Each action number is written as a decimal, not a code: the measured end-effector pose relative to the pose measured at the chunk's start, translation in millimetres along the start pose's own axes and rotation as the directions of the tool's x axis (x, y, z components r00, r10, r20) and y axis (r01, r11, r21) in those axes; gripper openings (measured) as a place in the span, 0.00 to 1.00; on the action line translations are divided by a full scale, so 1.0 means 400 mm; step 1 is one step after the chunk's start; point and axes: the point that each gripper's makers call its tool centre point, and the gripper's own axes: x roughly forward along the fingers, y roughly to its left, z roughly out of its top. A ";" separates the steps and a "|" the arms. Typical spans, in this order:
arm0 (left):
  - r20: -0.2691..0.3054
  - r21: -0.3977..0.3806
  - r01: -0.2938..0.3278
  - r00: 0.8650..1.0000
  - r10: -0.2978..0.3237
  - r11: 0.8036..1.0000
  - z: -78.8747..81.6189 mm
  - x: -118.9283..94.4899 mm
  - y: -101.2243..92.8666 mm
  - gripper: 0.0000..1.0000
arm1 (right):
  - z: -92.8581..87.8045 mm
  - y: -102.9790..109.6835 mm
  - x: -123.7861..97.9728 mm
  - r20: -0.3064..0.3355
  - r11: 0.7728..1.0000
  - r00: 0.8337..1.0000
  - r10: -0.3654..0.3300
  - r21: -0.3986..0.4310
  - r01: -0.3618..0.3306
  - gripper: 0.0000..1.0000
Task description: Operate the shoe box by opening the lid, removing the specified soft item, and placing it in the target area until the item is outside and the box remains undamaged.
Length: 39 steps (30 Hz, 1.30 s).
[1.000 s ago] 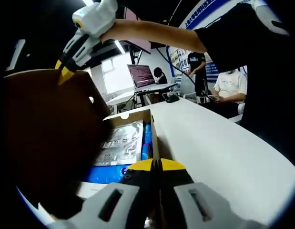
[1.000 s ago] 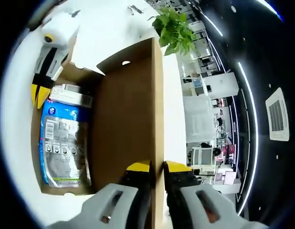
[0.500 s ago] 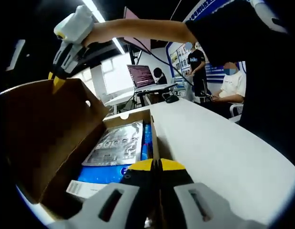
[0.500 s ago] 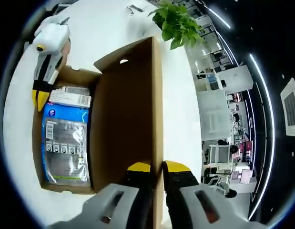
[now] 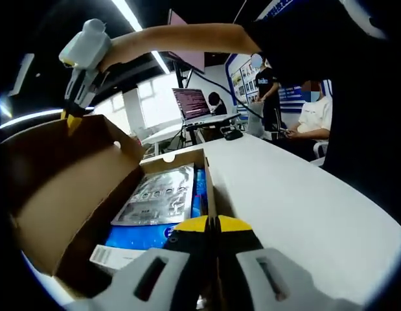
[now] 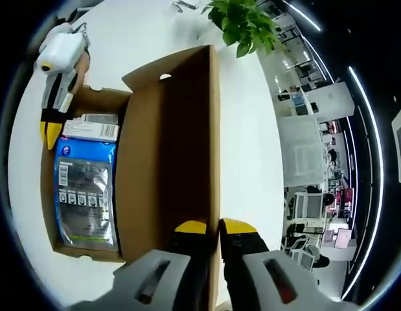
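Here the left gripper (image 5: 212,223) rises at six o'clock in the left gripper view, its yellow-tipped jaws pinched together on the near wall of the cardboard shoe box (image 5: 206,175). Just beyond the jaws, toward eleven o'clock, a blue and silver soft pack (image 5: 158,204) lies flat inside the box, with a small white carton (image 5: 113,258) beside it at eight o'clock. The lid (image 5: 64,188) stands raised at nine o'clock, and the right gripper (image 5: 72,120) clamps its top edge at ten o'clock. The white table (image 5: 304,201) spreads from three to five o'clock. Farther back sit a laptop (image 5: 197,103) near twelve o'clock and people (image 5: 313,116) at two o'clock.

In the right gripper view, the right gripper (image 6: 216,227) stands at six o'clock with both jaws closed over the lid's (image 6: 171,149) edge. The lid runs up toward twelve o'clock. At nine o'clock the open box (image 6: 48,223) holds the soft pack (image 6: 85,194), with the white carton (image 6: 90,127) touching its far end. The left gripper (image 6: 50,133) grips the box wall at ten o'clock. A green plant (image 6: 242,23) stands on the table (image 6: 249,142) at one o'clock.
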 end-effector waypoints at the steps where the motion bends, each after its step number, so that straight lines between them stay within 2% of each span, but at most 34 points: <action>1: 0.000 0.000 0.000 1.000 0.000 1.000 0.001 0.000 -0.001 0.03 | 0.000 0.002 0.002 -0.003 1.000 1.000 0.010 -0.001 -0.010 0.04; 13: 0.002 0.003 0.002 1.000 -0.002 1.000 0.006 0.001 -0.013 0.03 | -0.008 0.003 0.037 -0.026 0.992 0.992 0.122 0.015 -0.122 0.04; 21: 0.005 0.005 0.003 1.000 -0.004 1.000 0.009 0.004 -0.015 0.03 | -0.014 -0.001 0.067 -0.045 0.978 0.977 0.207 0.026 -0.206 0.04; 32: 0.009 0.009 0.006 1.000 -0.006 1.000 0.008 0.006 -0.012 0.03 | -0.029 -0.001 0.123 -0.067 0.974 0.971 0.228 0.030 -0.226 0.03; 39: 0.009 0.002 0.006 1.000 -0.006 1.000 0.000 0.007 0.002 0.03 | -0.031 0.002 0.127 -0.067 0.970 0.968 0.240 0.042 -0.238 0.03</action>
